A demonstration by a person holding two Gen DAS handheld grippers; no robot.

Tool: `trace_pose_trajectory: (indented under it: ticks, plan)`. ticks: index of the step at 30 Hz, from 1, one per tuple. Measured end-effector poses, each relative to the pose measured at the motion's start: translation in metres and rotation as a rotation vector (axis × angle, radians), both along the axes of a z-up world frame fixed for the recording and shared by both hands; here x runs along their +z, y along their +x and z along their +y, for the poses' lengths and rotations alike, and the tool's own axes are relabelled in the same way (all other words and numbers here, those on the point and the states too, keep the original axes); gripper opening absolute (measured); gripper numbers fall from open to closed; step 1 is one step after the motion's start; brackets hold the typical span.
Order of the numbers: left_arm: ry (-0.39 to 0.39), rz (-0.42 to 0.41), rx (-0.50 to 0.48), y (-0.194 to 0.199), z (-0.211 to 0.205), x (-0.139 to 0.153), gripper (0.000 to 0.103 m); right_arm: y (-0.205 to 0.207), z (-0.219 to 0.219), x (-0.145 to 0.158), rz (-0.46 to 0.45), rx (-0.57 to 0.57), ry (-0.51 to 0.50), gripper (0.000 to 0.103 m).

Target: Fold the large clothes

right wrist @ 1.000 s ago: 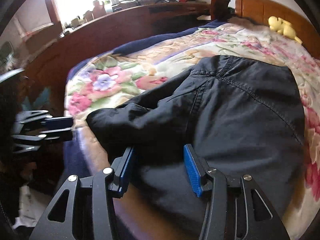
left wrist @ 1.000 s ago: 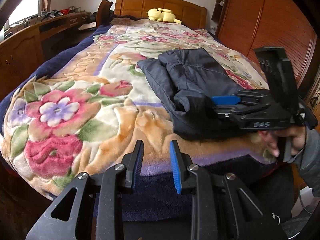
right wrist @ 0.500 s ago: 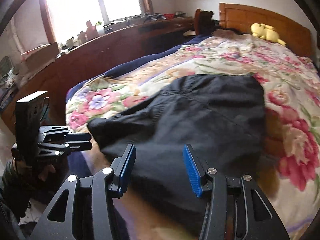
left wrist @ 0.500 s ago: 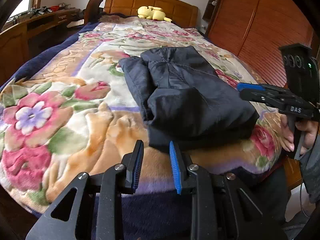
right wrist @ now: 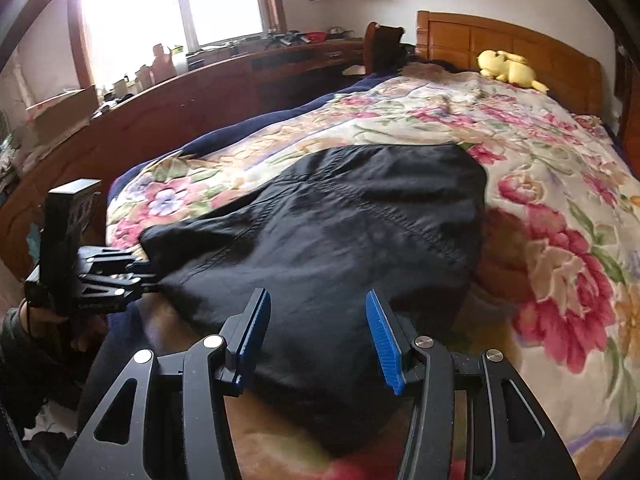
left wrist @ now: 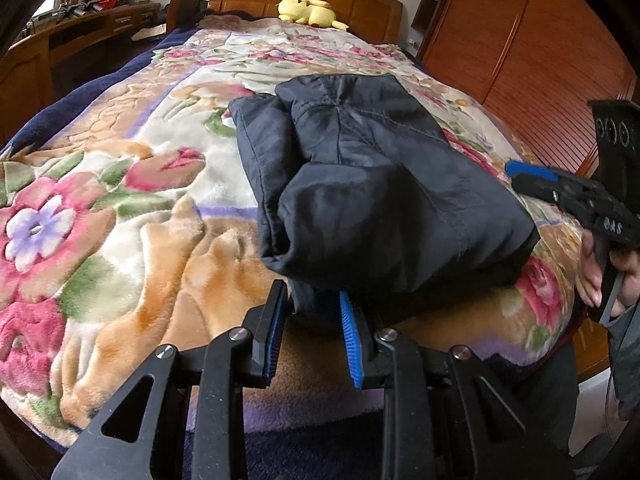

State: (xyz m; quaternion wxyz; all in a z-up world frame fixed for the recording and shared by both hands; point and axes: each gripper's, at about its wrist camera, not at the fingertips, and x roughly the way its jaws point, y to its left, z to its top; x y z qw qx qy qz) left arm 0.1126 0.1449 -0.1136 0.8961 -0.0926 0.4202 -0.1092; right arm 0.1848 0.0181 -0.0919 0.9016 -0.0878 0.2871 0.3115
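Across the floral blanket (left wrist: 120, 208) of a wooden-framed bed, a folded dark jacket (left wrist: 380, 200) is laid near the foot. Nothing is held by the left gripper (left wrist: 312, 332), parted at its hem, or the right gripper (right wrist: 316, 336), parted above it.

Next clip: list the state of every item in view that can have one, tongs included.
Dark jacket: folded into a bundle, lying on the blanket.
Floral blanket: spread over the bed.
Yellow plush toy: lying by the headboard.
Left tongs: open, at the jacket's near edge.
Right tongs: open, empty, above the jacket.
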Motion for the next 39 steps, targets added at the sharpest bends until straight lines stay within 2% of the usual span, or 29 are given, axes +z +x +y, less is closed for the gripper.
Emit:
trace_pose_trajectory:
  ticks: [4,10,14,18,26,29,31,33,36,39]
  plan:
    - [0.001,0.002,-0.003,0.000,-0.002,-0.001,0.028,0.019,-0.005,0.003,-0.019,-0.063,-0.030,0.054]
    - [0.003,-0.005,-0.001,-0.001,-0.002,-0.001,0.028,0.091,-0.011,0.007,0.010,-0.149,-0.076,0.060]
    - [-0.018,0.000,0.001,-0.002,0.001,-0.002,0.028,0.149,-0.018,0.009,0.072,-0.174,-0.021,0.060]
    - [-0.034,0.004,-0.004,-0.004,0.006,-0.004,0.028,0.186,-0.018,0.004,0.132,-0.209,0.031,0.060]
    - [-0.043,0.011,-0.008,-0.007,0.008,-0.004,0.028,0.212,-0.003,0.000,0.167,-0.156,0.102,0.060]
    - [-0.045,0.011,-0.006,-0.008,0.009,-0.004,0.028,0.216,0.006,-0.007,0.183,-0.149,0.060,0.060]
    - [-0.043,0.010,-0.004,-0.009,0.009,-0.004,0.028,0.224,0.010,-0.015,0.221,-0.145,0.039,0.062]
    - [-0.044,0.009,-0.004,-0.009,0.009,-0.004,0.028,0.234,0.010,-0.022,0.252,-0.155,0.032,0.068]
    - [-0.046,0.008,-0.003,-0.010,0.009,-0.004,0.028,0.247,0.007,-0.030,0.333,-0.164,0.073,0.076]
    - [-0.046,0.006,-0.001,-0.011,0.009,-0.004,0.028,0.255,0.007,-0.036,0.393,-0.155,0.109,0.077]
